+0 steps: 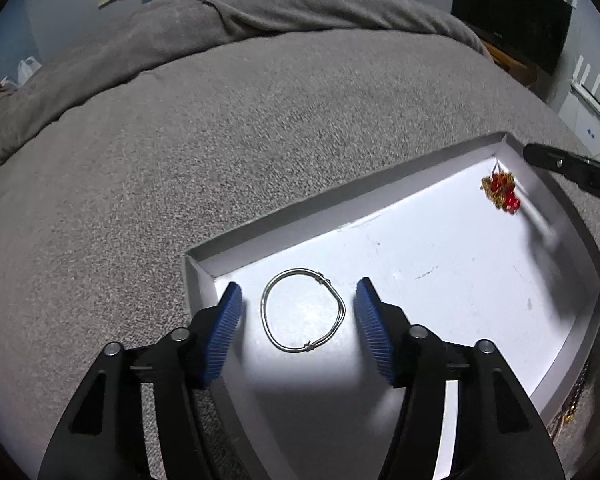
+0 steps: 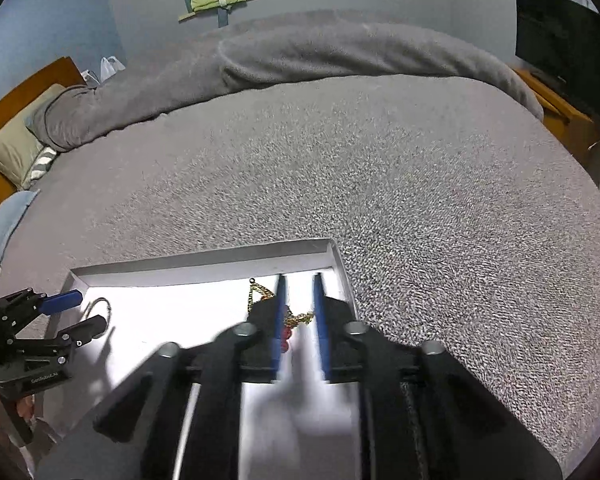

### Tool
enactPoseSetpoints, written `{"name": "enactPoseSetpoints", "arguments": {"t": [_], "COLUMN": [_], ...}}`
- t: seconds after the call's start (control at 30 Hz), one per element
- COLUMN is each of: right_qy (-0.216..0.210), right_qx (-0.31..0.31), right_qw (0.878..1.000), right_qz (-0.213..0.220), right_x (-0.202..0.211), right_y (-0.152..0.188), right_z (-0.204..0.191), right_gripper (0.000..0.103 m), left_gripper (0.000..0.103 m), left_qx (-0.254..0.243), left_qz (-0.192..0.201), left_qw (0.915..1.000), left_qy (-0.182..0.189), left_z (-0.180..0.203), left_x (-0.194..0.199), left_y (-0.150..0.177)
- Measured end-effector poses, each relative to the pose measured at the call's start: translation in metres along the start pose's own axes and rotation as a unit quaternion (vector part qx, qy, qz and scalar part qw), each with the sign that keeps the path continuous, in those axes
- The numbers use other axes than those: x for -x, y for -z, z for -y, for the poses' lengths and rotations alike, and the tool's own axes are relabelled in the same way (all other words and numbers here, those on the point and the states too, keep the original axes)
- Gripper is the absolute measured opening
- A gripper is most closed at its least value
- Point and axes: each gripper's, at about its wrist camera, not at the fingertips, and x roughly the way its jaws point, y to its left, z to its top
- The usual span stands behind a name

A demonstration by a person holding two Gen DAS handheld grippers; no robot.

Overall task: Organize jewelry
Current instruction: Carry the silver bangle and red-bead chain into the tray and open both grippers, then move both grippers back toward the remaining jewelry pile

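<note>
A shallow white tray [image 1: 420, 264] lies on a bed covered by a grey blanket [image 1: 220, 140]. At the tray's near left corner a silver wire bangle [image 1: 303, 311] lies flat on the floor of the tray. The left hand-held gripper [image 1: 298, 320] hangs over it with its blue pads wide apart, one on each side of the bangle, neither pad touching it and nothing held.

Toward the tray's far right corner is a small cluster of gold chain and red beads [image 1: 500, 191]. In the left wrist view it is blurred, and only a black tip of the right hand-held gripper shows beside it, cut off by the frame edge. In the right wrist view the right hand-held gripper [image 2: 299, 320] sits over the tray with a narrow gap between its pads; the gold and red cluster [image 2: 288, 324] lies partly behind the left pad and partly in the gap. Motion blur smears the fingers, and I cannot tell whether they grip the cluster or merely stand over it.

The tray's near edge is hidden under both grippers.
</note>
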Motion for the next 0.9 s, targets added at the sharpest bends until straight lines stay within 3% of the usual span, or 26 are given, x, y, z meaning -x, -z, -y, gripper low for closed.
{"name": "enactPoseSetpoints", "arguments": {"t": [0.17, 0.37, 0.43, 0.73, 0.9], "right_qy": [-0.014, -0.007, -0.002, 0.009, 0.014], "right_qx": [-0.010, -0.005, 0.005, 0.046, 0.053], "right_qw": [1.000, 0.999, 0.998, 0.991, 0.988], "right_qz": [0.010, 0.045, 0.063, 0.126, 0.145], "right_x": [0.019, 0.055, 0.073, 0.136, 0.158], "right_y": [0.007, 0.018, 0.026, 0.061, 0.084], "right_z": [0.002, 0.004, 0.000, -0.015, -0.015], "right_gripper": [0.030, 0.051, 0.062, 0.097, 0.097], "left_gripper": [0.064, 0.064, 0.078, 0.090, 0.095], "left_qx": [0.006, 0.012, 0.011, 0.034, 0.044], "left_qz": [0.020, 0.043, 0.060, 0.118, 0.154], "left_qw": [0.9998, 0.9989, 0.9979, 0.9911, 0.9852], "left_qy": [0.006, -0.011, -0.021, -0.052, -0.060], "left_z": [0.003, 0.004, 0.006, 0.013, 0.024], "left_x": [0.014, 0.041, 0.055, 0.105, 0.131], "left_y": [0.005, 0.023, 0.030, 0.062, 0.080]}}
